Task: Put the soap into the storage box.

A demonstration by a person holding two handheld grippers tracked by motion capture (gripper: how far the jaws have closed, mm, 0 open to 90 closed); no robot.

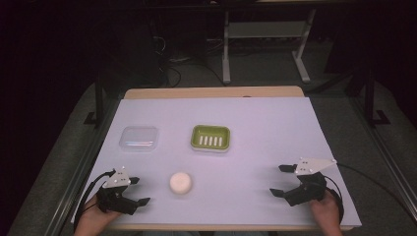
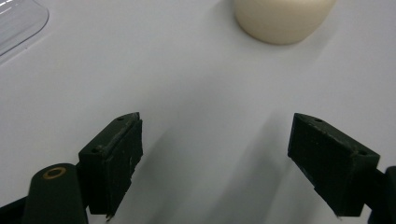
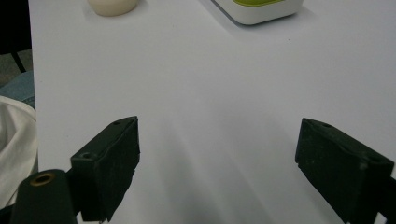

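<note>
Both of my hands sit at the frame's bottom: left gripper point(image 1: 137, 191) and right gripper point(image 1: 282, 179), jaws apart, empty. Cream soap point(image 1: 180, 182) lies lower centre on the worktop point(image 1: 255, 128); green dish point(image 1: 211, 137) above it.

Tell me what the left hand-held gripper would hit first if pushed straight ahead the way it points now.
Probably the cream soap bar. The left hand-held gripper is open, with bare white table cover ahead; the soap sits slightly right of its centre line, so it might only clip it.
</note>
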